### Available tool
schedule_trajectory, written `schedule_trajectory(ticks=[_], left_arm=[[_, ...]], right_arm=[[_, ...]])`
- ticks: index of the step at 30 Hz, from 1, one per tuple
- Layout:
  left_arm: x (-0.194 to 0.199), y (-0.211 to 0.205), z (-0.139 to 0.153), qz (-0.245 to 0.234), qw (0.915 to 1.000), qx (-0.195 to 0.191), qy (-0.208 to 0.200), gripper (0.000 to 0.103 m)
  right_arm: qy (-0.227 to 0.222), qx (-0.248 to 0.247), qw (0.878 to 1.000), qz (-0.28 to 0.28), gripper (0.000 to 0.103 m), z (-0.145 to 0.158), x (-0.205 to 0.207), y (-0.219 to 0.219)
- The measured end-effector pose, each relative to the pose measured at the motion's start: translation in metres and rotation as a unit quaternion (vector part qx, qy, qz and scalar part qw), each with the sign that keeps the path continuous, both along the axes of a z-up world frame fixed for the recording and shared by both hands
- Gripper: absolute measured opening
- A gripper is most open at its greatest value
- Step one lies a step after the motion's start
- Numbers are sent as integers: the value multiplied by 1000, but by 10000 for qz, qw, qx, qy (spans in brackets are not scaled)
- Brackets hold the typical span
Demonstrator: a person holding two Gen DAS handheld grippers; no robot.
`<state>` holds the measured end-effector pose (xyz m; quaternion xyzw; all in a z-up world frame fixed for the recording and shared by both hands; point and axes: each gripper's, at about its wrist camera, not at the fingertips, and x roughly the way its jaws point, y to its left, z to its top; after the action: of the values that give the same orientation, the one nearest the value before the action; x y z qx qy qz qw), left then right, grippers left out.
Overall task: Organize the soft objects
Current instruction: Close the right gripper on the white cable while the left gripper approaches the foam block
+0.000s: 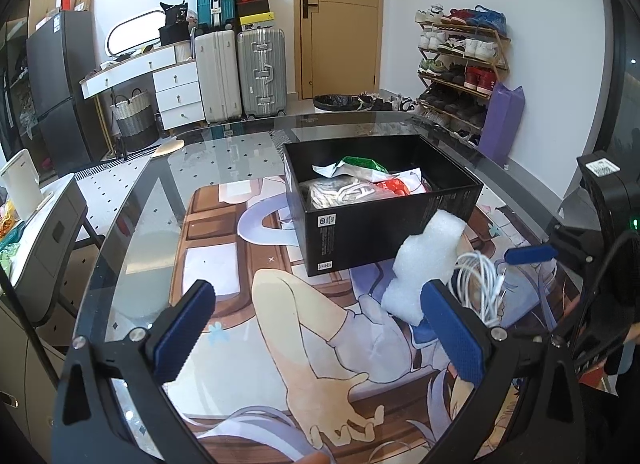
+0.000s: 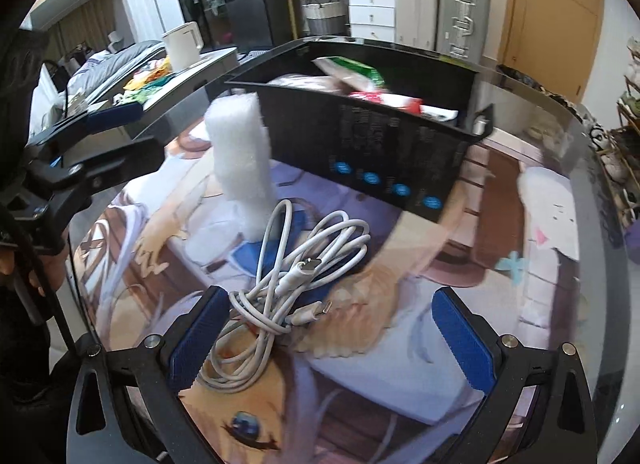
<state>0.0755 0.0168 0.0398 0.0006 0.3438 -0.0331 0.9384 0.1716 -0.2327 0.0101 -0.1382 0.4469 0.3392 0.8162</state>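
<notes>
White foam point(image 1: 424, 264) stands propped against the near wall of the black box point(image 1: 384, 200) on the glass tabletop point(image 1: 132, 224), touching the coiled white cable point(image 2: 288, 280) beside it. Your left tool point(image 1: 320, 328) hovers spread wide and empty. Your right tool point(image 2: 332, 336) is spread wide too, its left pad point(image 2: 196, 340) against the cable's loops.

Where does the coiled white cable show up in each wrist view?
Left wrist view: white cable at lower right, beside the white foam piece, partly behind the left hand-held gripper's own right finger.
Right wrist view: it lies at lower centre, against the right hand-held gripper's left finger.
Shared landmark: the black box.
</notes>
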Motion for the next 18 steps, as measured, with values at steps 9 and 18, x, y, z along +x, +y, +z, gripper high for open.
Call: schedule_trajectory(ticks=[9,18], left_arm=[[1,-8,-5,-128,9999,-7,92,103],[3,-15,-11,-216,9996,1,196,103]], right_arm=[[143,160,9996,-203,102,-2,17,-17],[258,539,9982,2,86,-9,14,-10]])
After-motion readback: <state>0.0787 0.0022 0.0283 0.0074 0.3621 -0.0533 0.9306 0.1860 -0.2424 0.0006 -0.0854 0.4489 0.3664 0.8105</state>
